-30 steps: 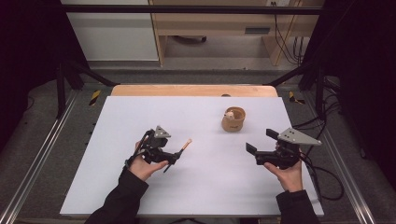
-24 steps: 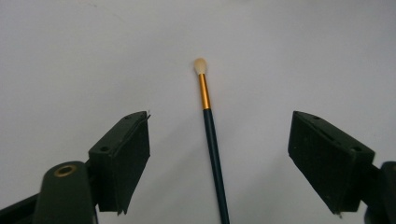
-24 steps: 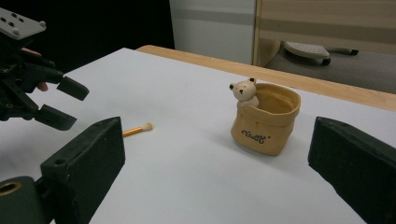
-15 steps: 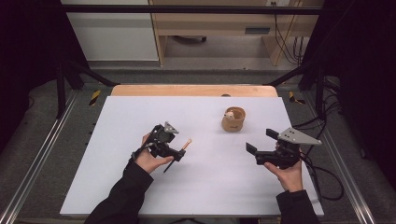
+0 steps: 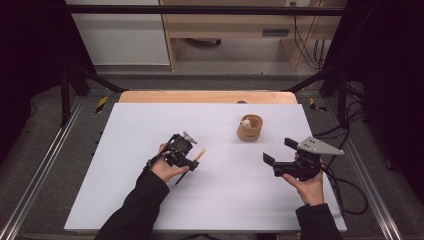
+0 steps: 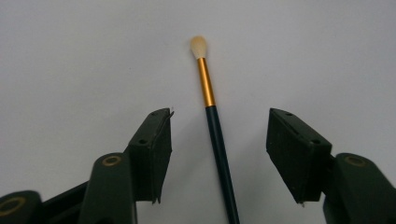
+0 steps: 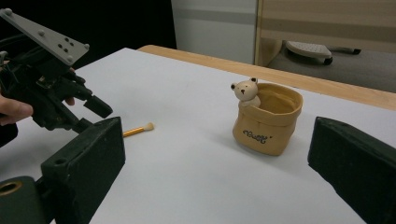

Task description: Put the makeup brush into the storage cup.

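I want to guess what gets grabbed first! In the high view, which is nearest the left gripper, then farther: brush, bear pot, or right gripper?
1. Brush, lying between the left gripper's jaws.
2. Bear pot, farther back and rightward.
3. Right gripper, far across the table's right side.

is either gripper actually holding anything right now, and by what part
Nothing is held. The left gripper has been closing around the brush handle, fingers not yet touching. The right gripper stands open, apart from the bear pot.

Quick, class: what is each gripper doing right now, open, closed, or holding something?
Left gripper: jaws have just been closing, pads not yet touching the paintbrush lying between them.
Right gripper: open, holding nothing, aimed toward the bear pot.
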The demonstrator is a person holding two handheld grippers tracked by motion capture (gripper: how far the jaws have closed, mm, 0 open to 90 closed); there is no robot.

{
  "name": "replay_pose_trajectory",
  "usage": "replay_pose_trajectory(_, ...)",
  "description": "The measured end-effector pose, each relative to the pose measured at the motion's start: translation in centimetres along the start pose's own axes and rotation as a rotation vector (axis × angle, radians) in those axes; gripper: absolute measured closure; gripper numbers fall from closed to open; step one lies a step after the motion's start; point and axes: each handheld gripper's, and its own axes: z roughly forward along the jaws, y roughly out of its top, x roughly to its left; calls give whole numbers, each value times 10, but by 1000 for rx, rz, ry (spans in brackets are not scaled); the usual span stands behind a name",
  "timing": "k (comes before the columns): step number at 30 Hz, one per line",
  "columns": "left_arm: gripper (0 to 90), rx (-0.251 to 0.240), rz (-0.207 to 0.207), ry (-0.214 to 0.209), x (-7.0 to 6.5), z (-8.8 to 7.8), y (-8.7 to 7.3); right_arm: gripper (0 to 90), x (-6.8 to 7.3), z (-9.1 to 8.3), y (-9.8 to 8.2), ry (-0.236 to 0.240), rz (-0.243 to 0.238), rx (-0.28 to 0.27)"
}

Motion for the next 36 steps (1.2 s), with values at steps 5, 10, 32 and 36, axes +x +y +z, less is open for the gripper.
replay_pose_trajectory(5,500,17,1,-5,0,6,1,43,0,0,0,1,2,3)
replay_pose_trajectory(10,546,42,-1,-10,2,12,1,43,1,1,0,2,3,4)
replay_pose_trajectory(32,753,89,-3,-15,-1,21,-1,43,1,2,-1,6,1,9)
replay_pose_trajectory(36,764,91,-3,-14,-1,21,-1,43,1,2,-1,6,-1,8)
